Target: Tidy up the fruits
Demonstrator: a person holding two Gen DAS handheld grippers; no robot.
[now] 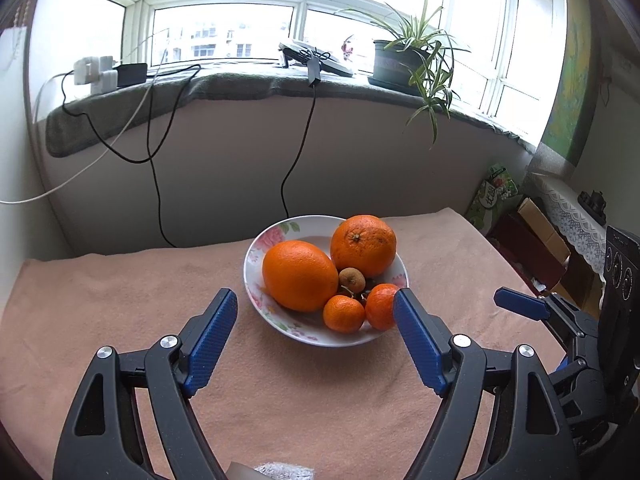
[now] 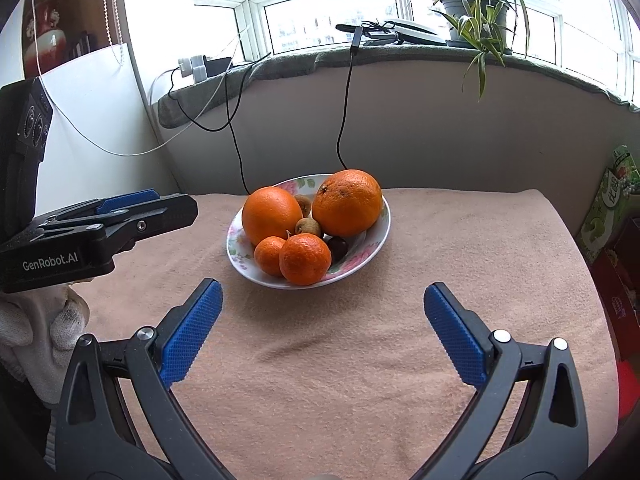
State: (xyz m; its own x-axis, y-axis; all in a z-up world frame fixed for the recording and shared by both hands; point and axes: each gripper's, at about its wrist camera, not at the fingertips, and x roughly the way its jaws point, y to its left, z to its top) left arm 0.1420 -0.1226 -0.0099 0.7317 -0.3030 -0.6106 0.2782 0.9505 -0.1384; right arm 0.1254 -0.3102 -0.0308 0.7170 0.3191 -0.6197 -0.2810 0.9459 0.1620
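Note:
A white flowered bowl [image 1: 256, 284] [image 2: 376, 236] stands on the pink-clothed table and holds two large oranges [image 1: 299, 275] [image 1: 363, 245], two small tangerines [image 1: 343, 313] [image 1: 380, 306] and small brown fruits [image 1: 352, 279]. In the right wrist view the oranges [image 2: 272, 214] [image 2: 347, 202], tangerines [image 2: 305, 258] [image 2: 269, 255], brown fruits [image 2: 308, 227] and a dark fruit [image 2: 338, 249] show. My left gripper [image 1: 315, 304] is open and empty just in front of the bowl. My right gripper [image 2: 323, 294] is open and empty, a little short of the bowl.
The pink cloth [image 2: 360, 344] covers the table. Behind it is a wall with hanging black cables [image 1: 296, 152] under a windowsill with a potted plant [image 1: 404, 64]. Boxes and a green pack [image 1: 494, 196] stand off the table's right edge.

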